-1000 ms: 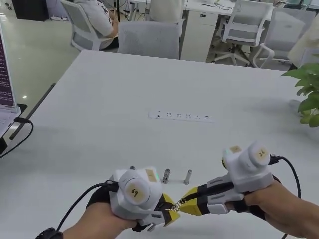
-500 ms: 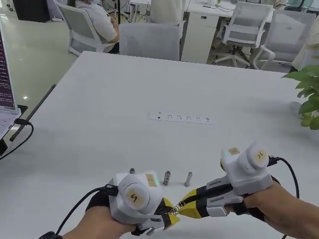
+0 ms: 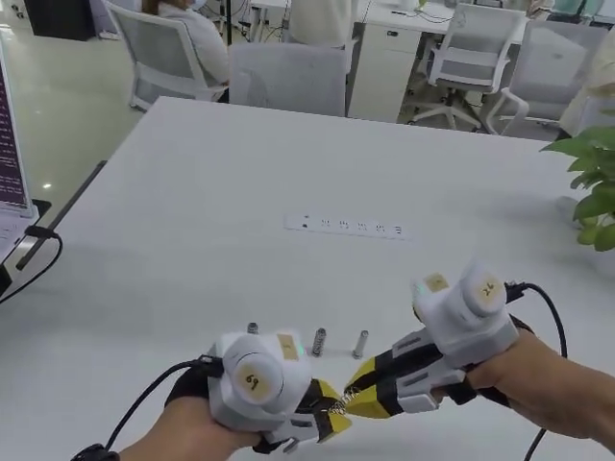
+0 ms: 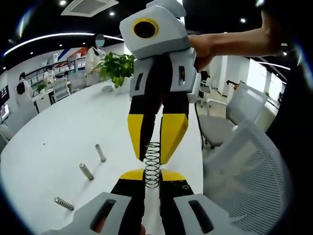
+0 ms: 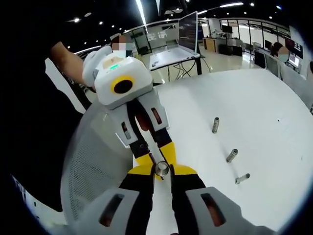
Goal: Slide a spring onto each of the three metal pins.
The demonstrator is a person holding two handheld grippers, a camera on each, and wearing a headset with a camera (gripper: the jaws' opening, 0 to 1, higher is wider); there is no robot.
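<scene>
One spring (image 4: 152,164) bridges the left gripper (image 4: 152,176) and right gripper (image 5: 162,171), both pinching its ends.

We see a broad white matte tabletop (image 3: 288,163) with a slim white power strip (image 3: 351,227) lying across its middle. Beyond its far edge, grey mesh office chairs (image 3: 288,77) and a white drawer cabinet (image 3: 382,67) stand on a glossy pale floor (image 3: 67,106). A green leafy plant (image 3: 594,182) sits at the table's right edge. Overhead glow a curved white light strip (image 4: 49,38) and small round ceiling spots (image 4: 243,20).
</scene>
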